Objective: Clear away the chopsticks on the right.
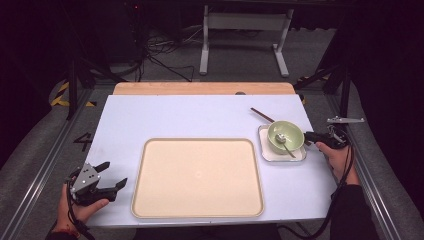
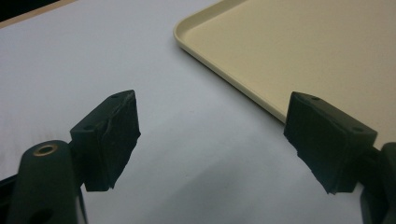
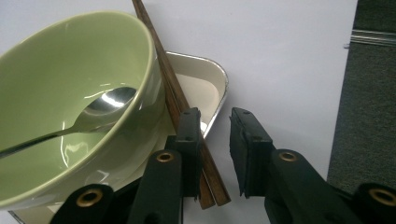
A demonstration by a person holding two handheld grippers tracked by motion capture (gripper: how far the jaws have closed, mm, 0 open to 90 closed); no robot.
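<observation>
Crowding the right gripper [image 3: 215,154], its jaws narrowly apart around chopsticks [image 3: 173,93] without pinching them, stands the bowl [image 3: 70,93]; the left gripper [image 2: 212,140] gapes beside the tray [image 2: 289,51].

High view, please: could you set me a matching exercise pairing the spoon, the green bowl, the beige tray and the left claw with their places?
Things:
1. spoon
2. green bowl
3. beige tray
4. left claw

Places:
a. on the white dish
b. open, left of the tray
c. in the middle of the table
d. inside the bowl

Pairs: 1-d, 2-a, 3-c, 4-b.
</observation>
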